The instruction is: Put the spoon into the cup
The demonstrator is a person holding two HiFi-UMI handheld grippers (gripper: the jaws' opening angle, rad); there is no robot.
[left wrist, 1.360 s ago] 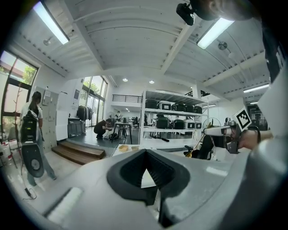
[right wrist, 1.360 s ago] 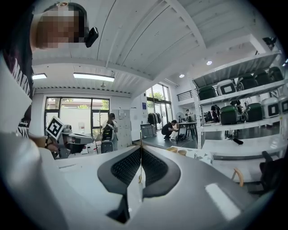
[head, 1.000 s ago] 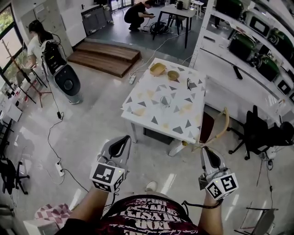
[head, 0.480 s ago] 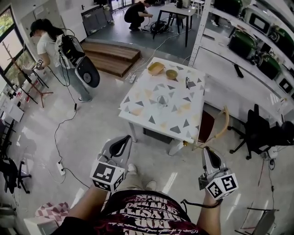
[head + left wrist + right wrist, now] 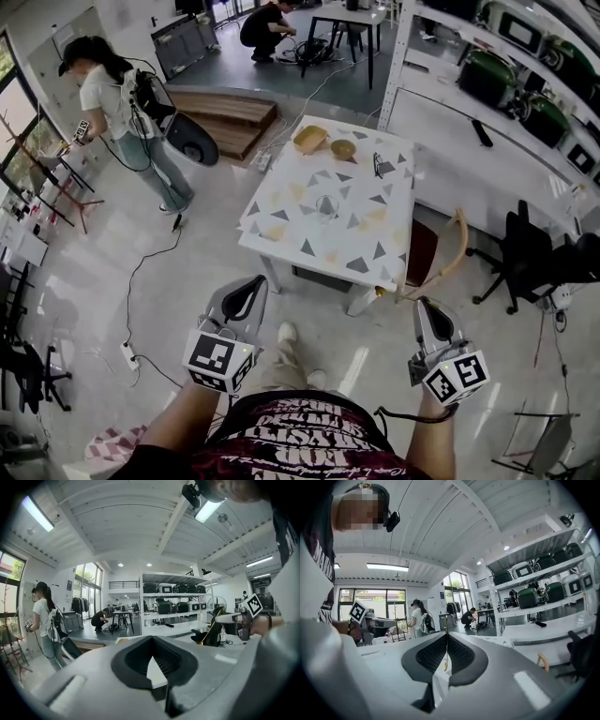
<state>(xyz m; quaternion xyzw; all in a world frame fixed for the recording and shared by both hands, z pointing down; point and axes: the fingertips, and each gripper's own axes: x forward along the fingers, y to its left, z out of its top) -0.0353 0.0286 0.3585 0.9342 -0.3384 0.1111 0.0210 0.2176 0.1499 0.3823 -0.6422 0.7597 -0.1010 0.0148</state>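
Note:
A white table point(image 5: 281, 230) with a triangle pattern stands ahead in the head view. A clear glass cup point(image 5: 326, 207) sits near its middle. A small dark item point(image 5: 378, 166) lies toward the far right; I cannot tell whether it is the spoon. Two yellow bowls point(image 5: 309, 139) sit at the far end. My left gripper point(image 5: 251, 284) and right gripper point(image 5: 424, 305) hang low over the floor, well short of the table. Both are shut with nothing in them, as the left gripper point(image 5: 152, 639) and right gripper point(image 5: 446, 637) show in their own views.
A wooden chair point(image 5: 450, 262) stands at the table's right side, a black office chair point(image 5: 534, 267) further right. White shelves point(image 5: 487, 103) carry green appliances. A cable and power strip point(image 5: 129, 354) lie on the floor at left. One person point(image 5: 122, 122) stands left; another point(image 5: 262, 21) crouches at the back.
I have walked nearer to the table, one foot now stepping forward below. The person at the left has moved right and turned. Both grippers keep their place and stay shut.

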